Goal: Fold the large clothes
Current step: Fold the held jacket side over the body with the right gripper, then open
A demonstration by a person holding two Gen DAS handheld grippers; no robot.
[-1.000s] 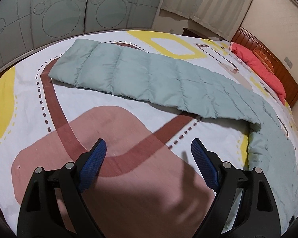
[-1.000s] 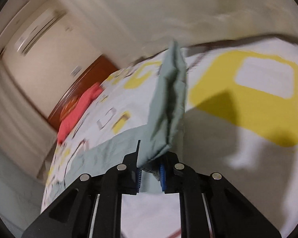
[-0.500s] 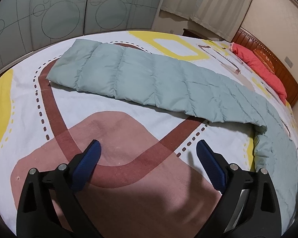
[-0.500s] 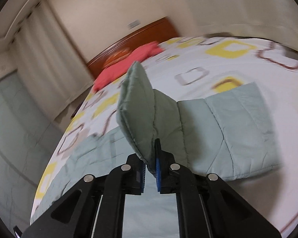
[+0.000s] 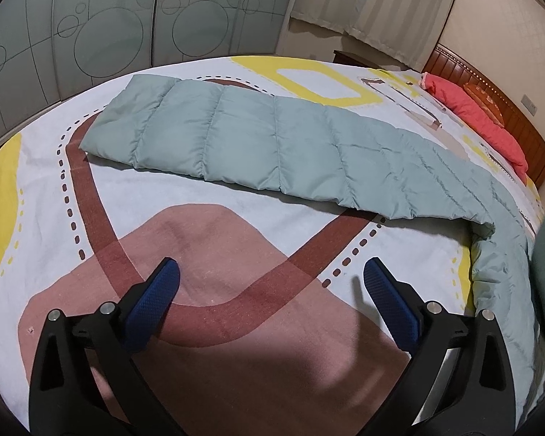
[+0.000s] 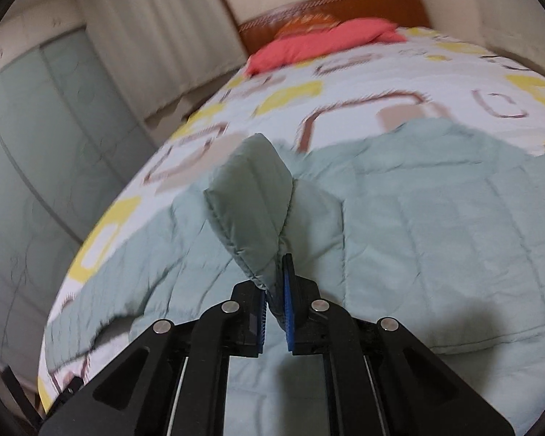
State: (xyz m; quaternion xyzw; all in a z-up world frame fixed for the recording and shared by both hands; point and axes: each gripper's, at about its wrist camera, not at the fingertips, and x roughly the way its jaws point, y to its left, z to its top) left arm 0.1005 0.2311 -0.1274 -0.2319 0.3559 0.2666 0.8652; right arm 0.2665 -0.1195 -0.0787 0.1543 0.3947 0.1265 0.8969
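Observation:
A long pale green quilted duvet (image 5: 272, 138) lies folded in a strip across the patterned bed sheet (image 5: 72, 189), bending toward the right edge. My left gripper (image 5: 271, 267) hovers over the brown patch of the sheet, apart from the duvet, its jaws opening wide with nothing between them. In the right wrist view my right gripper (image 6: 274, 279) is shut on a corner of the duvet (image 6: 250, 196), which stands up above the fingers. The rest of the duvet (image 6: 436, 218) spreads flat on the bed beyond it.
A red pillow (image 5: 479, 120) lies by the wooden headboard (image 5: 527, 134) at the far right. Frosted wardrobe doors (image 5: 91, 29) and curtains (image 5: 363, 3) stand behind the bed. The red pillow (image 6: 323, 43) is also at the top of the right wrist view.
The left jaws have spread wider while the hand stayed put. The right gripper swung round with the duvet corner and now faces the headboard; the duvet's near end has shifted on the bed.

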